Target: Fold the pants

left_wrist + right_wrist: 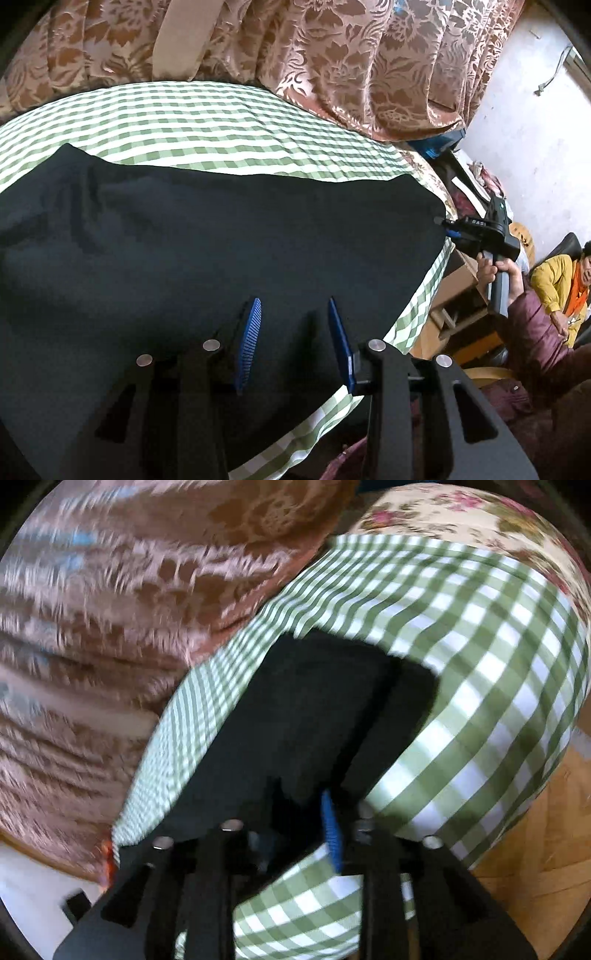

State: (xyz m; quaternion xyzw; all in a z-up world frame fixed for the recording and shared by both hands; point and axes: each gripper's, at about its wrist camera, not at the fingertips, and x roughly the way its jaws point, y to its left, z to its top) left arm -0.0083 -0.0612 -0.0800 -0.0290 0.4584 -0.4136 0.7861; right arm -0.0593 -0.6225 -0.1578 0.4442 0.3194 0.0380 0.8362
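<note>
The black pants [207, 236] lie spread on a green-checked sheet [207, 122]. My left gripper [295, 314] is open just above the near part of the pants, blue pads apart, holding nothing. My right gripper [448, 227] shows in the left wrist view at the pants' far right corner, with its fingers pinched on the cloth edge. In the blurred right wrist view the pants [303, 709] stretch away from the right gripper [310, 805], and black cloth sits between its fingers; one blue pad [330, 830] shows.
A brown floral curtain [332, 55] hangs behind the bed. A flowered cover [461, 513] lies under the checked sheet [480, 686]. A person in yellow [557, 284] sits at the right by boxes. Wooden floor [535, 849] lies below the bed edge.
</note>
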